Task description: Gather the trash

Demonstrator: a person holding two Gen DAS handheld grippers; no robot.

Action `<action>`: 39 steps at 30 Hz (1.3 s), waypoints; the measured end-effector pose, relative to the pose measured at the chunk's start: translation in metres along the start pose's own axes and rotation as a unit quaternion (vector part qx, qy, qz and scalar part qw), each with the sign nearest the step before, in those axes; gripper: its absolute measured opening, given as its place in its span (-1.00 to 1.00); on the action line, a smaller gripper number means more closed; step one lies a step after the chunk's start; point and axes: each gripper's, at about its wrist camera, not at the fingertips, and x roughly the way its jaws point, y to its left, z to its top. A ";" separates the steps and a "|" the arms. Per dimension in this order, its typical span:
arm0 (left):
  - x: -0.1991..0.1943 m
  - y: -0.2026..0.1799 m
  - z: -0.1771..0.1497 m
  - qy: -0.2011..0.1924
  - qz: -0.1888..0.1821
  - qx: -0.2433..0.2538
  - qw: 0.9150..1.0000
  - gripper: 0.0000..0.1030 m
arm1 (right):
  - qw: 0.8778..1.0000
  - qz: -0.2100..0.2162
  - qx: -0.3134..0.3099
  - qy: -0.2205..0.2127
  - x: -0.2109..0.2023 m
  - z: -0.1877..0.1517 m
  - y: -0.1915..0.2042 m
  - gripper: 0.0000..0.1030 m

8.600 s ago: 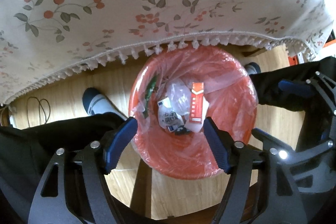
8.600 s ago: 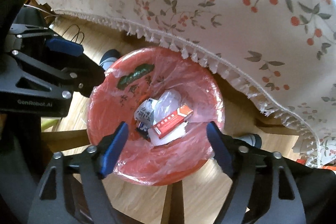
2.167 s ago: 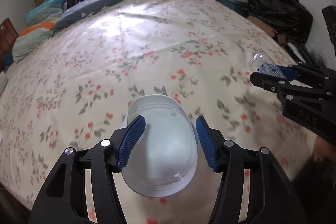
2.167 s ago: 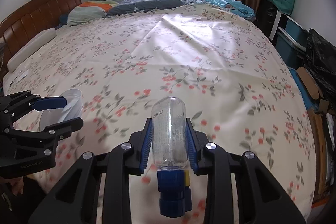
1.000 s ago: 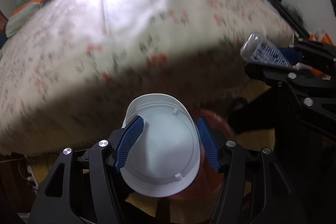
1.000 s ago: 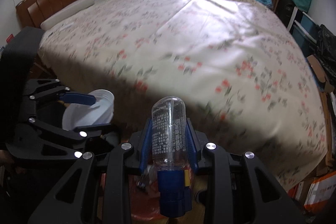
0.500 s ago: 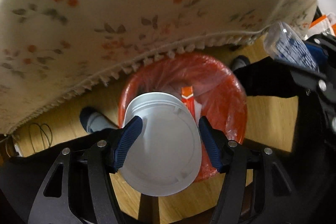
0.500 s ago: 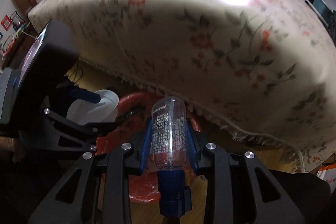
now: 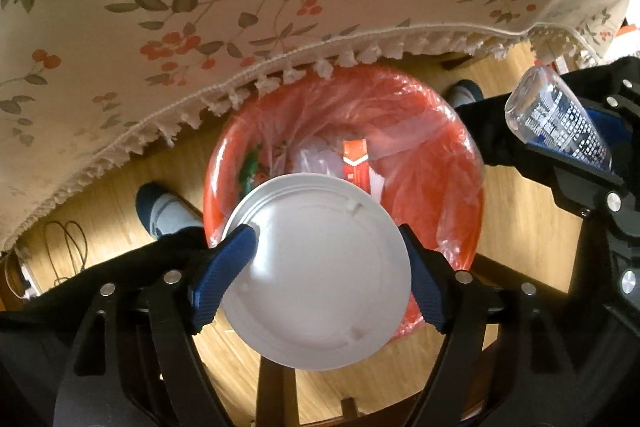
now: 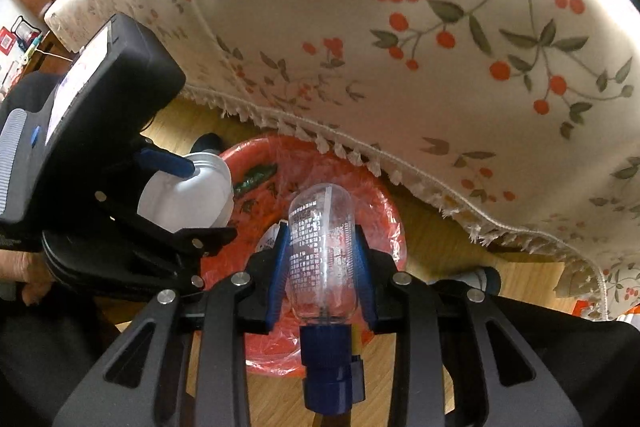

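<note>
My left gripper is shut on a white plastic cup, held bottom-up over the near rim of a red trash bin lined with a clear bag. The bin holds a red-and-white carton and wrappers. My right gripper is shut on a clear plastic bottle with a blue cap, cap toward me, above the same bin. The bottle shows at the right of the left wrist view, and the cup at the left of the right wrist view.
A floral bedspread with a tasselled fringe hangs over the far side of the bin. The floor is wood. The person's socked feet stand on either side of the bin. A cable lies at the left.
Both grippers have swung down from over the bed to above the bin, still holding the cup and the bottle. In the last half second they came closer to the bin.
</note>
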 end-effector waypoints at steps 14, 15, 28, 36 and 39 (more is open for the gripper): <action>-0.003 0.019 -0.002 0.002 0.008 -0.046 0.999 0.86 | 0.999 0.022 -0.008 0.036 0.033 0.001 0.000 -0.42; -0.006 0.023 -0.003 -0.003 0.013 -0.060 0.998 0.86 | 0.999 0.025 -0.011 0.039 0.037 0.002 0.002 -0.42; -0.018 0.063 -0.016 -0.029 0.020 -0.156 0.987 0.86 | 0.995 0.044 -0.062 0.059 0.057 0.008 0.035 -0.36; -0.022 0.064 -0.018 -0.035 0.016 -0.159 0.987 0.86 | 0.996 0.043 -0.063 0.056 0.054 0.007 0.036 0.13; -0.024 0.062 -0.019 -0.038 0.005 -0.159 0.987 0.86 | 0.996 0.039 -0.059 0.046 0.045 0.004 0.034 0.55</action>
